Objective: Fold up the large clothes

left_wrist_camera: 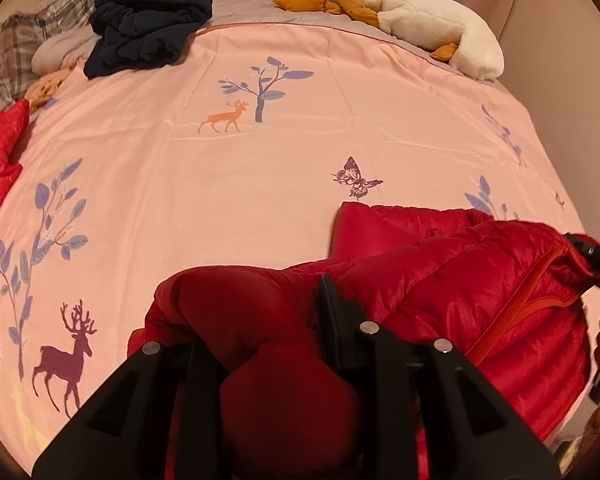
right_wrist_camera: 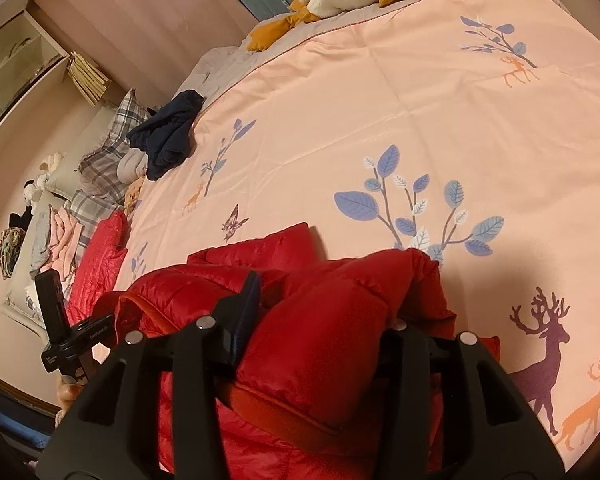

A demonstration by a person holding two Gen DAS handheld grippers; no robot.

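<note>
A red puffer jacket (left_wrist_camera: 460, 272) lies bunched on the pink bedspread (left_wrist_camera: 260, 180) near its front edge. In the left wrist view my left gripper (left_wrist_camera: 260, 292) is shut on a thick fold of it; the right finger (left_wrist_camera: 332, 304) shows, while the other is buried in fabric. In the right wrist view my right gripper (right_wrist_camera: 328, 296) stands open around a puffy fold of the jacket (right_wrist_camera: 308, 344). Its left finger (right_wrist_camera: 246, 312) stands just clear of the fabric, and the right finger is hidden behind the fold. The left gripper's body (right_wrist_camera: 60, 332) shows at the lower left.
A second red garment (left_wrist_camera: 0, 140) lies at the bed's left edge, with a navy garment (left_wrist_camera: 148, 28) and a plaid pillow (left_wrist_camera: 40, 28) behind it. A white plush goose (left_wrist_camera: 432, 28) rests by the headboard. Shelves and piled clothes (right_wrist_camera: 56, 236) stand beside the bed.
</note>
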